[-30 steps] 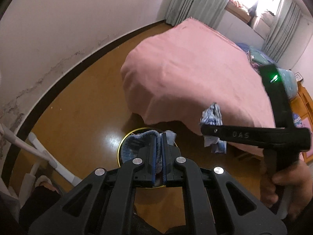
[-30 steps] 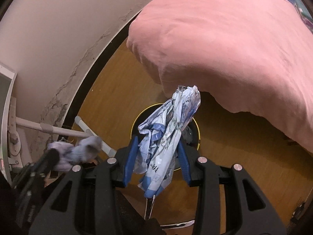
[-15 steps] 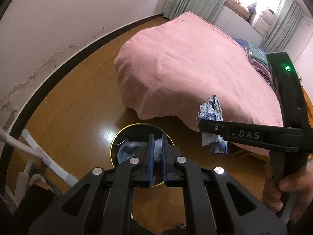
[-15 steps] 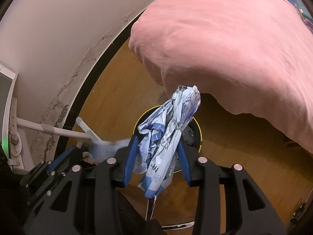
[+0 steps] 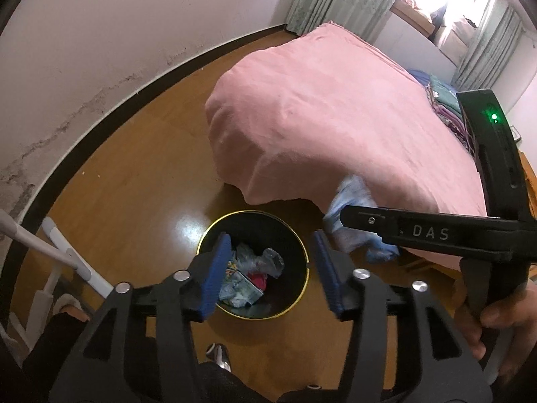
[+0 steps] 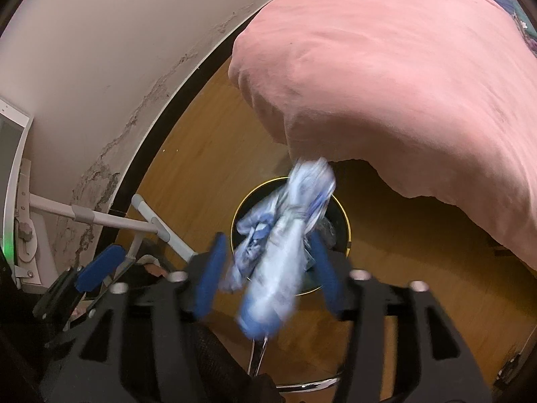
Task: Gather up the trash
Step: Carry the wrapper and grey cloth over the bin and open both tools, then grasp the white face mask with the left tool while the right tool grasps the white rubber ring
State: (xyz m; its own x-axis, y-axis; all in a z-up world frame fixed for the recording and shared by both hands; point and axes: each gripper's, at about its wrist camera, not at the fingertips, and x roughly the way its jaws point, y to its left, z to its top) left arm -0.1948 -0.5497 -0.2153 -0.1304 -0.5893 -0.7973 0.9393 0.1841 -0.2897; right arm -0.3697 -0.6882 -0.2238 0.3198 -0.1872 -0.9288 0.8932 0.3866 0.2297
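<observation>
Two tools, left (image 5: pixel 272 268) and right (image 6: pixel 268 275), spread over one bin (image 5: pixel 295 231).

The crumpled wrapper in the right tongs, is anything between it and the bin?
Nothing visible. The wrapper hangs blurred between the spread right tongs, over the open bin, which has no lid and only trash inside.
</observation>
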